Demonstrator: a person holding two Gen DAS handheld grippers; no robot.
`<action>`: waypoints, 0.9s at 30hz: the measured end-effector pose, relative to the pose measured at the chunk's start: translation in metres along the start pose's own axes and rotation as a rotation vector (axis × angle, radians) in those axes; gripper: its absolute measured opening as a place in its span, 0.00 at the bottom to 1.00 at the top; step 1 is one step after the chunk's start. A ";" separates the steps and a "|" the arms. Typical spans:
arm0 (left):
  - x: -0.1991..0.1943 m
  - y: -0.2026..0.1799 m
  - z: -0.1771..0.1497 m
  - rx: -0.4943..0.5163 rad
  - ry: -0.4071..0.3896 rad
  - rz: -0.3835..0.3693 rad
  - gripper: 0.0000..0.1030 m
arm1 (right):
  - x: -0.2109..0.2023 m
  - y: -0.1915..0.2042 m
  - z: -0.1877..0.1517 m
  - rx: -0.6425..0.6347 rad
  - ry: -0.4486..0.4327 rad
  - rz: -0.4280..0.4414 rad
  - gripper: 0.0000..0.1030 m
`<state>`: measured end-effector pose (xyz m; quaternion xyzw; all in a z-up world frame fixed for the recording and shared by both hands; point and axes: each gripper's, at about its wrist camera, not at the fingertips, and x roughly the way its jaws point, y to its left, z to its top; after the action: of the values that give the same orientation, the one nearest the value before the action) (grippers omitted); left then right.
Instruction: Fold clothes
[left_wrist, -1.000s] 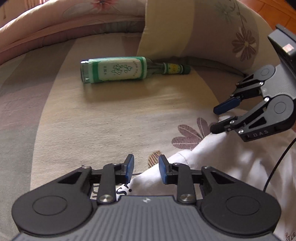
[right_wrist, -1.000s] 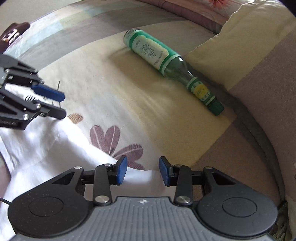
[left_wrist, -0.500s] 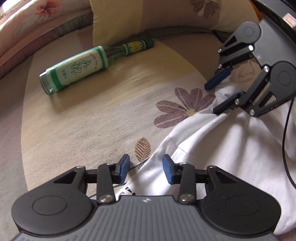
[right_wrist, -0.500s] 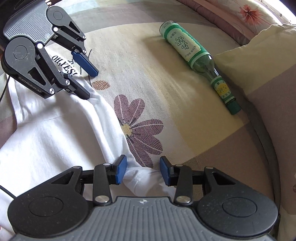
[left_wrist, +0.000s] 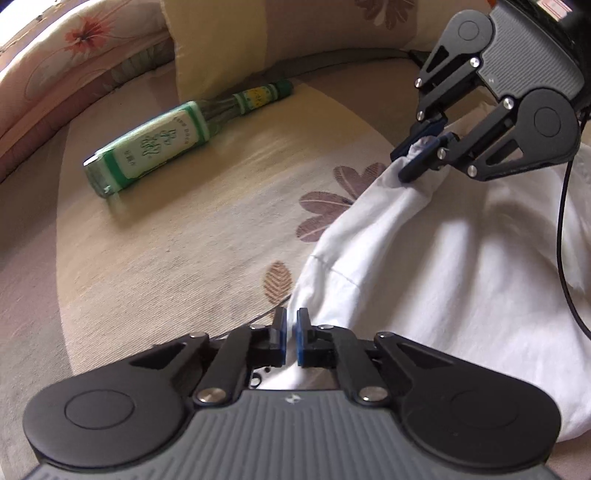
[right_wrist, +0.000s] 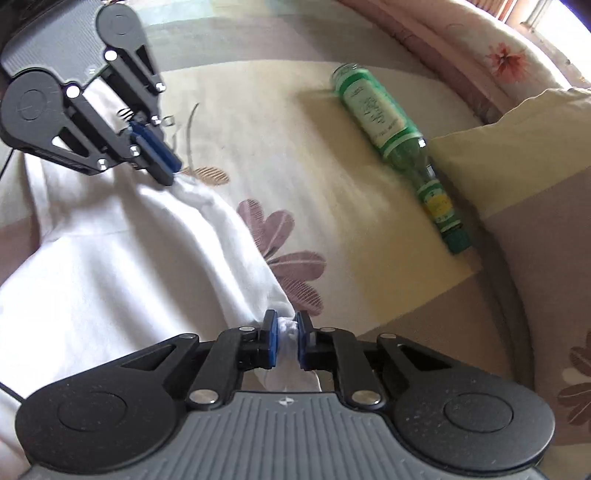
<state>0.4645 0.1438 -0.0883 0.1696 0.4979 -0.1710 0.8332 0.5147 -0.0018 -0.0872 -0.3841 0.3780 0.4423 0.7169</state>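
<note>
Left gripper (left_wrist: 290, 334): its jaws are pressing nearly together and pinching the thin hem of the white cotton garment (left_wrist: 443, 266); in the right wrist view the same gripper (right_wrist: 162, 162) is gripping a bunched corner of the cloth where it is rising off the bed.

Right gripper (right_wrist: 286, 339): its jaws are closing on a wad of the garment's (right_wrist: 110, 266) edge, with a small gap between the blue pads (right_wrist: 271, 341) that the bunched fabric is filling; in the left wrist view this gripper (left_wrist: 421, 155) is clamping a twisted white fold.

Garment: it is lying crumpled on the bed, stretching between the two grippers along one edge, which is drawing into a ridge from one pinch to the other; the rest is spreading loosely behind that ridge.

Bed: a beige sheet printed with mauve flowers and brown leaves (left_wrist: 221, 221) is carrying everything; a flower print is showing just beyond the garment's held edge.

Green glass bottle with a white-and-green label (left_wrist: 162, 144): it is lying on its side well apart from the garment, its neck pointing toward the pale yellow pillow (right_wrist: 517, 147) and its capped end resting just beside the pillow's edge.

Black cable (left_wrist: 561, 236): it is trailing down from the right gripper across the white cloth.
</note>
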 end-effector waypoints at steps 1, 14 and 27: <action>-0.001 0.006 0.000 -0.019 0.002 0.034 0.01 | 0.003 -0.004 0.007 0.003 -0.016 -0.033 0.13; 0.006 0.017 0.023 -0.110 -0.064 -0.105 0.09 | -0.033 -0.050 0.001 0.296 -0.083 -0.035 0.19; 0.024 -0.017 0.027 -0.022 0.038 -0.034 0.04 | -0.079 -0.029 -0.066 0.488 -0.029 -0.036 0.22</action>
<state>0.4887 0.1134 -0.0996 0.1551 0.5181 -0.1765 0.8225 0.5028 -0.0963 -0.0386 -0.1998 0.4563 0.3304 0.8017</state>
